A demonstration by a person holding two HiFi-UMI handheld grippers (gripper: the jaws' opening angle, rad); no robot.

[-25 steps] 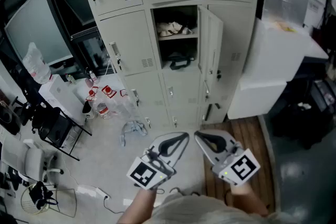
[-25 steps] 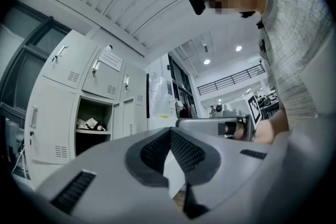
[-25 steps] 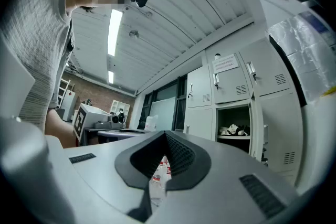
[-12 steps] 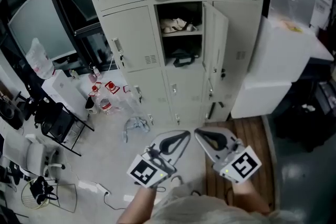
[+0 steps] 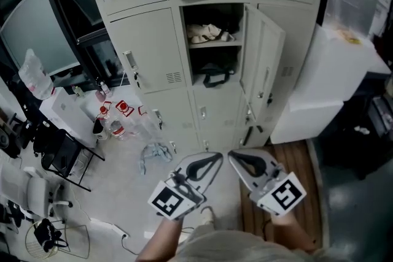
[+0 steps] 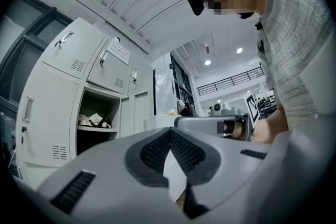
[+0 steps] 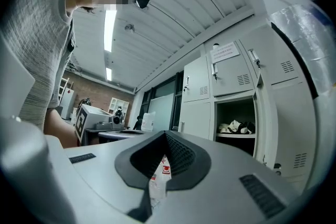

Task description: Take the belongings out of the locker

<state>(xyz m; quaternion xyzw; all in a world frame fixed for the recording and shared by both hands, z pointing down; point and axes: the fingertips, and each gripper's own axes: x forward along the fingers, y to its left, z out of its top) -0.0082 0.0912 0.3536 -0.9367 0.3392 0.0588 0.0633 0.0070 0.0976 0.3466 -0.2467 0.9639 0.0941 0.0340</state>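
The left gripper [image 5: 212, 162] and the right gripper [image 5: 236, 158] are held side by side, each with its jaws pressed together and nothing between them, well apart from the open locker [image 5: 228, 57]. Its door [image 5: 263, 70] stands swung out at the right. Inside, a pale crumpled bundle [image 5: 204, 32] lies toward the left end of the shelf [image 5: 224, 43], and a black bag [image 5: 214, 75] sits below, near the compartment's front edge.

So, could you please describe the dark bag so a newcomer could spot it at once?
On the pale locker bank, one door stands open, in the middle column. Below that locker's shelf sits the bag, dark with a loop handle, unlike the pale crumpled things on the shelf above.
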